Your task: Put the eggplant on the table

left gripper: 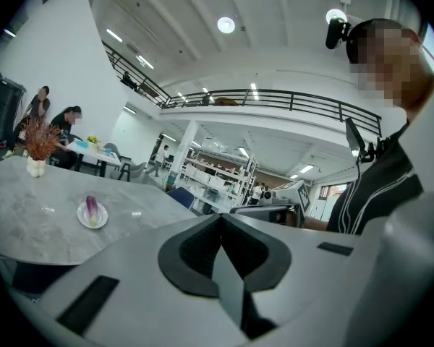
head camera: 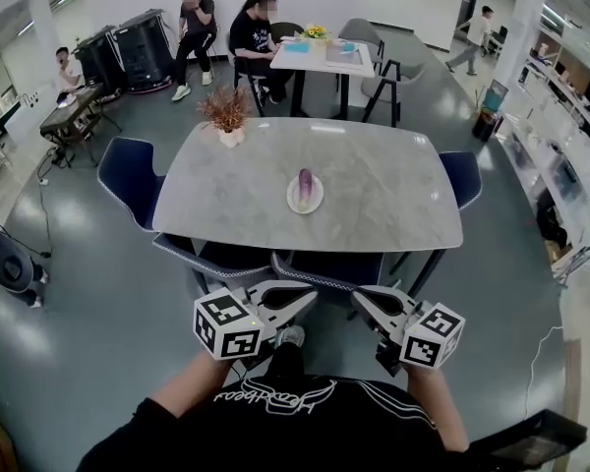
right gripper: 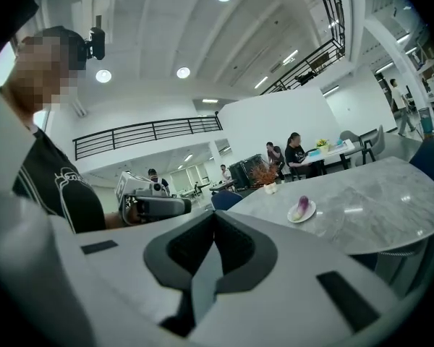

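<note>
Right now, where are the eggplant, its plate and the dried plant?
eggplant (head camera: 305, 182), head view, middle of its purple body.
plate (head camera: 306, 207), head view, bare near rim.
dried plant (head camera: 225, 109), head view, reddish sprigs.

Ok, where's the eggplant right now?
In the head view the eggplant lies on a small white plate near the middle of the grey table, with a dried plant at the far left corner.

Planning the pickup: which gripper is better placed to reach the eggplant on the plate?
Left gripper, marginally: it lines up with the eggplant in the head view; the right gripper sits farther aside. Both are shut.
</note>
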A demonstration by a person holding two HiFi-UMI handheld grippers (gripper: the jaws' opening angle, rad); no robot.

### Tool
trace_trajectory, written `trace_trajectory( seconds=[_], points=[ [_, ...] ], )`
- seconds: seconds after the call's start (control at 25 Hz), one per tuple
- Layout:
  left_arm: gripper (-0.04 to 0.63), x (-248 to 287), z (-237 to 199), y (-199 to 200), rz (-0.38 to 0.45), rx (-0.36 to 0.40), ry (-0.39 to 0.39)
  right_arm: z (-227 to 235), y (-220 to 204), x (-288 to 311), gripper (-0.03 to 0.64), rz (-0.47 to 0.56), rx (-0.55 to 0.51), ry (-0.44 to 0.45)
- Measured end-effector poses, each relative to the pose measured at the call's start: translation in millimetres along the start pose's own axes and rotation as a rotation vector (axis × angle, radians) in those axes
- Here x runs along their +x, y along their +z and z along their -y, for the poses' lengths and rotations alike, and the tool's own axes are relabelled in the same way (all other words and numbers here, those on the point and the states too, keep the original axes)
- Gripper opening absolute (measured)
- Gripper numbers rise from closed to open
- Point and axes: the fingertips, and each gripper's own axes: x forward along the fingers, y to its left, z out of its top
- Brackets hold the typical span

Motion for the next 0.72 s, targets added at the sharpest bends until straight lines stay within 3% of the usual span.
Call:
trace_trajectory(
  seconds=[0.2,0.36,0.48,0.72],
  points=[
    [0.008,4,32,-6,0.001,0.000,0.008,-22,-4,-27,0.006,0.012,0.002,0.022],
    [0.008,2,36,-6,0.016,-0.027,0.054,-28,-4,-38,0.006,0.054,0.062,0.041],
    [0.008,-1,49,-4,0.050,-0.048,0.033,-34,-5,-47,0.006,0.058,0.062,0.037],
    [0.008,-5,68,-10,0.045,-0.017,0.021,-43,-14,-59,0.006,0.053,0.059,0.020]
  ],
)
